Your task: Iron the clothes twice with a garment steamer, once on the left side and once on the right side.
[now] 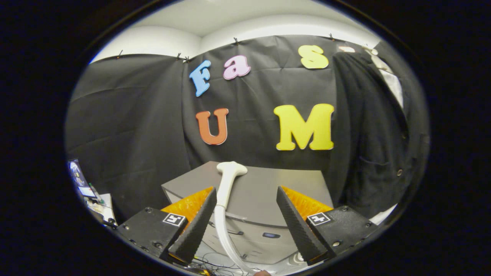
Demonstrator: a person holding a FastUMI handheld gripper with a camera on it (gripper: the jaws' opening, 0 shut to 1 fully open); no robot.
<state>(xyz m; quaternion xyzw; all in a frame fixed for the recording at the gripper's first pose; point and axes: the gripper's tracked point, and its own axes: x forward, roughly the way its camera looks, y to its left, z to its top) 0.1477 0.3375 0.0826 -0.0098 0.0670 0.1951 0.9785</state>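
— Spreading wide, the gripper (245, 218) is seen with nothing held?

— Yes. The steamer head (229, 180) is found just beside the left finger, at eleven o'clock, on the grey box (268, 184). The dark garment (368, 134) is hung at two o'clock (well apart).

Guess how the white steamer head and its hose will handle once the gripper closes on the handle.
The steamer head looks like smooth, hard plastic with a tapering handle, so it may slip in the open gripper. Its hose curves away below, likely flexible, and will probably drag on the lift. Lying on the grey box, the rounded handle may roll if nudged.
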